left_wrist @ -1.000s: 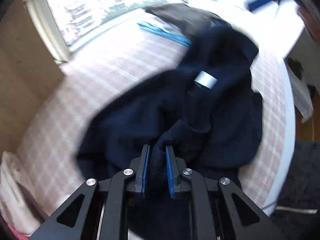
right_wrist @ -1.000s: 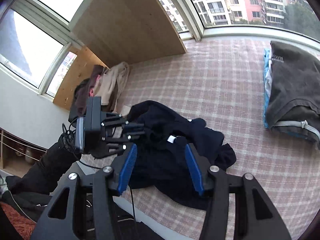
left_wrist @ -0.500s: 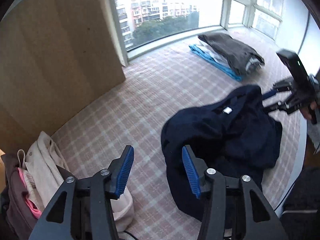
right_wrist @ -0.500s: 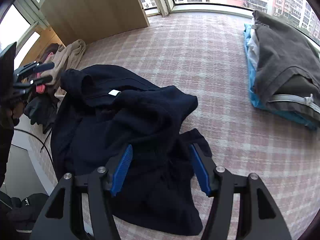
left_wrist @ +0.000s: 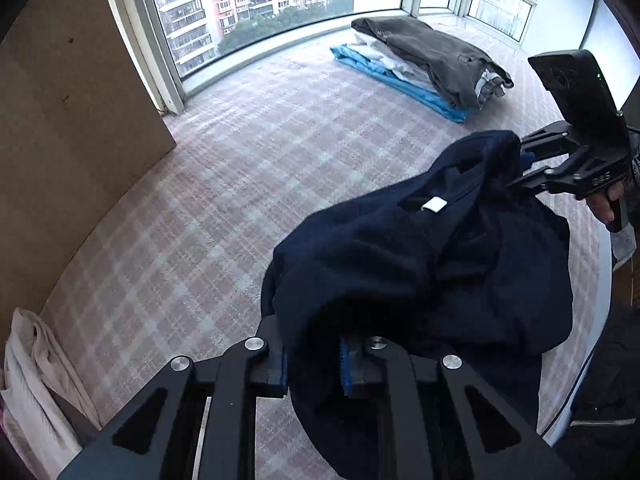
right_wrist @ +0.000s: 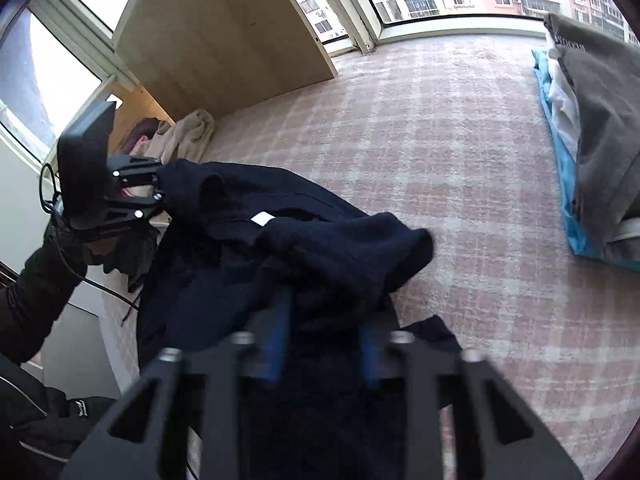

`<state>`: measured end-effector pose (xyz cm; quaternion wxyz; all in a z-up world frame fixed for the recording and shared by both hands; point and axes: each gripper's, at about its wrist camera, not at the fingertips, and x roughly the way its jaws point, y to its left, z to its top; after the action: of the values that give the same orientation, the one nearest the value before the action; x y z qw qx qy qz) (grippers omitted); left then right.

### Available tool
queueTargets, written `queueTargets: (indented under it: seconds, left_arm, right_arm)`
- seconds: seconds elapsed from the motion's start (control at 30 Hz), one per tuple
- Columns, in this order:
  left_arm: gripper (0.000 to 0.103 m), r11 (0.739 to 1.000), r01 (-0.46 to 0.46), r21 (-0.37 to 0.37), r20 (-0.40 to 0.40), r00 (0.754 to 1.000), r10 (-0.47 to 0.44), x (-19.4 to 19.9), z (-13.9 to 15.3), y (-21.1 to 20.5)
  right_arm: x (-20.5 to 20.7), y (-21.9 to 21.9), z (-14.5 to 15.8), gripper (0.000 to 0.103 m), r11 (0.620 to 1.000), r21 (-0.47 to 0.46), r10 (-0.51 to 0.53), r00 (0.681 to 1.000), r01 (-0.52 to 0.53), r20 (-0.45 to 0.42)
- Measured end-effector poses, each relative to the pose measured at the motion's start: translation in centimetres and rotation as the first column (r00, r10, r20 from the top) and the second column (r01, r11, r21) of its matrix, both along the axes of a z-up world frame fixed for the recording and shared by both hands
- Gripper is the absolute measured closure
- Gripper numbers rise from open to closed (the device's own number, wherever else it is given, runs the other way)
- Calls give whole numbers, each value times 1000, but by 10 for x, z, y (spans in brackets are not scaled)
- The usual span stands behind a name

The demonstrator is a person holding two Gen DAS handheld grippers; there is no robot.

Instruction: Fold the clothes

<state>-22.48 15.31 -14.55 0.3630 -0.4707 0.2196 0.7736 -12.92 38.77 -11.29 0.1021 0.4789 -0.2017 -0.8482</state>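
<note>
A navy sweater [left_wrist: 400,260] with a white neck label [left_wrist: 435,205] lies bunched on the pink plaid surface [left_wrist: 240,200]. My left gripper [left_wrist: 314,360] is closing, and a thick fold of the sweater fills the gap between its blue pads. In the right wrist view the left gripper [right_wrist: 160,186] holds the sweater [right_wrist: 320,248] at its far left edge. My right gripper [right_wrist: 322,344] is blurred and also closing on bunched navy fabric. In the left wrist view the right gripper [left_wrist: 520,168] pinches the sweater's raised far corner.
A folded stack [left_wrist: 436,56] of grey, white and blue clothes lies by the window, also seen as the stack [right_wrist: 592,132] at the right. A wooden panel [right_wrist: 224,52] stands at the back left. Beige and pink clothes [right_wrist: 188,136] are heaped beside it. A dark sleeve [right_wrist: 32,300] is low on the left.
Half a second ago both grippers stood open over the sweater. Now both have come down and closed on its fabric, and its corners are lifted off the surface.
</note>
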Motion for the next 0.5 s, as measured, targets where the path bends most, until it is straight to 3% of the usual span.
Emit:
queueTargets:
  seconds: [0.1, 0.2, 0.3, 0.4, 0.47, 0.5]
  left_arm:
    - [93, 997, -48, 57, -52, 997, 51, 2, 30, -16]
    - [94, 986, -119, 116, -163, 977, 138, 7, 80, -41]
    - [95, 973, -161, 168, -301, 931, 206, 13, 148, -60]
    - [96, 958, -174, 230, -405, 878, 256, 21, 232, -75]
    - [95, 956, -145, 254, -446, 859, 249, 32, 277, -81]
    - [96, 957, -146, 251, -476, 842, 253, 41, 293, -83]
  right_arm:
    - [5, 5, 27, 95, 1000, 24, -16, 998, 18, -66]
    - [12, 10, 79, 98, 997, 61, -30, 985, 41, -172]
    - [19, 13, 151, 100, 989, 130, -23, 950, 67, -312]
    - [28, 18, 240, 101, 983, 166, 0, 895, 83, -446]
    - [33, 17, 286, 100, 968, 217, -5, 878, 124, -479]
    - [35, 12, 297, 94, 951, 271, -1, 879, 148, -477]
